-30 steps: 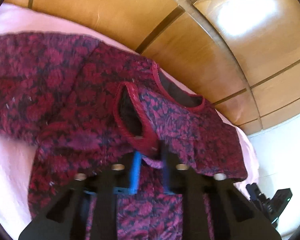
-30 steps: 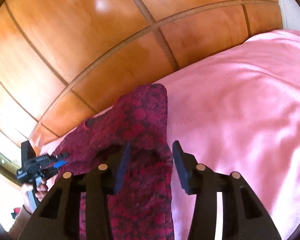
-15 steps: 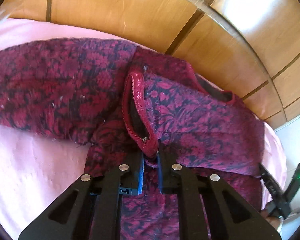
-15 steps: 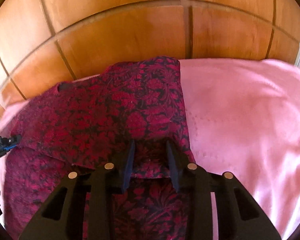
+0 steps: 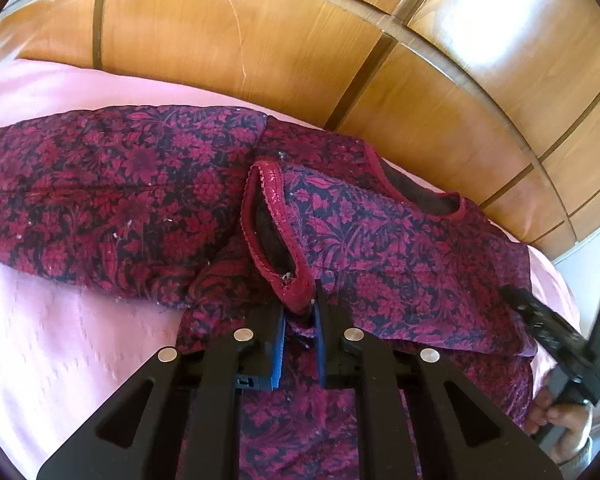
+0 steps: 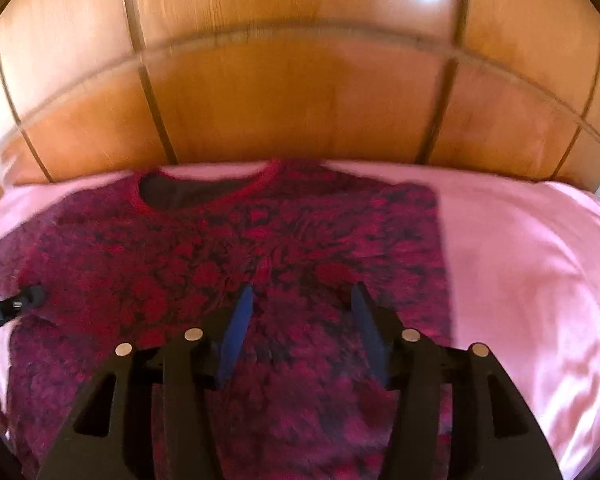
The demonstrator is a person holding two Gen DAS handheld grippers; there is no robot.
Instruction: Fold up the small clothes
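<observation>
A dark red floral top (image 5: 380, 248) lies on the pink bedsheet (image 5: 60, 344), neckline toward the wooden headboard. My left gripper (image 5: 300, 316) is shut on the top's red-trimmed sleeve cuff (image 5: 296, 292), with the sleeve folded in over the body. My right gripper (image 6: 300, 308) is open and empty, just above the top (image 6: 204, 264), whose right side is folded in with a straight edge. The right gripper also shows in the left wrist view (image 5: 556, 336) at the right, in a hand.
The wooden headboard (image 6: 300, 100) rises close behind the garment. Pink sheet (image 6: 520, 264) lies to the right of the top. The left gripper's tip shows at the left edge of the right wrist view (image 6: 24, 300).
My right gripper has let go of the folded side and opened, pulling back. My left gripper keeps hold of the cuff and has carried the sleeve further over the body.
</observation>
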